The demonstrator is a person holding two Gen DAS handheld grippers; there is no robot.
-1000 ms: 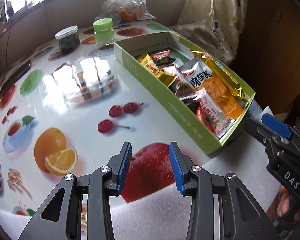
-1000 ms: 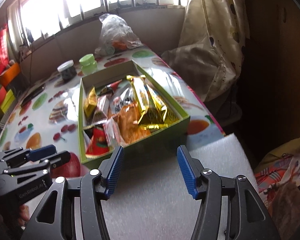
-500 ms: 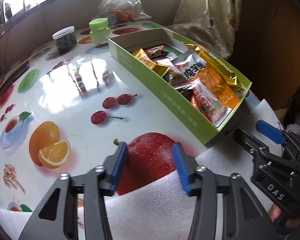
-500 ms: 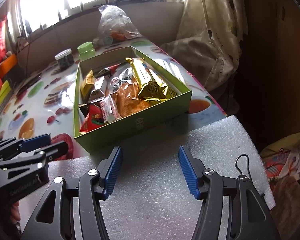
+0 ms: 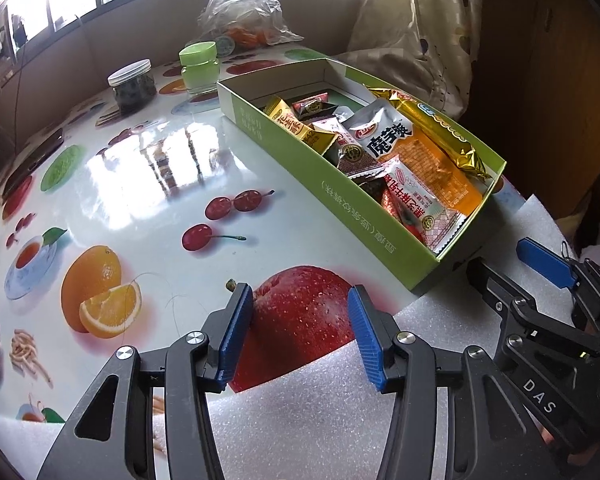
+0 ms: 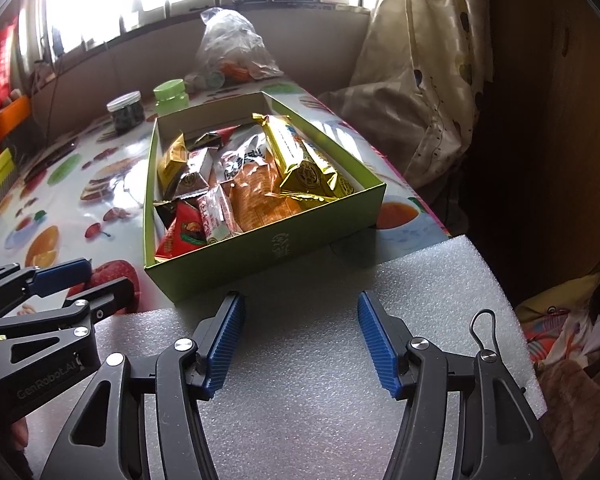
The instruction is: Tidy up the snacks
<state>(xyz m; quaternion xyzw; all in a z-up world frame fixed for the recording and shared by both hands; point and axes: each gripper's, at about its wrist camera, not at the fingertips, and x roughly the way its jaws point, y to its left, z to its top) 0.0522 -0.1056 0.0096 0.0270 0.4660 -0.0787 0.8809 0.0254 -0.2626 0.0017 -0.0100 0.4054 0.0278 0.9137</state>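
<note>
Green box [image 6: 268,246]: open-topped cardboard tray, standing on the tabletop [image 5: 148,184] toward its right-hand edge, near end just beside a white foam sheet [image 6: 340,360].

Contents, snacks, all inside the box: long gold foil pack [image 6: 300,160] along the right wall; orange packet [image 6: 260,196] beside it; white pouch with dark lettering [image 5: 384,132]; yellow packet [image 5: 296,126] against the left wall; red packet [image 6: 184,232] and white-and-red bar [image 6: 218,216] at the near end; several small dark wrapped pieces among them. Far end of the box partly bare.

Left tool [image 5: 298,332]: hovers over a printed red apple at the foam's edge, pointing down at the tabletop. Its jaws have just been opening and now stand partly apart, with nothing between them.

Right tool [image 6: 300,340]: over the foam sheet, short of the box's near wall. Its jaws have just been opening a little and stand wide, holding nothing.

Other items, far end of tabletop: jar with white lid and dark contents [image 5: 132,86]; green-lidded jar [image 5: 199,66] beside it; clear plastic bag [image 5: 244,20] near the wall. Cream curtain [image 6: 420,80] hangs at right.
</note>
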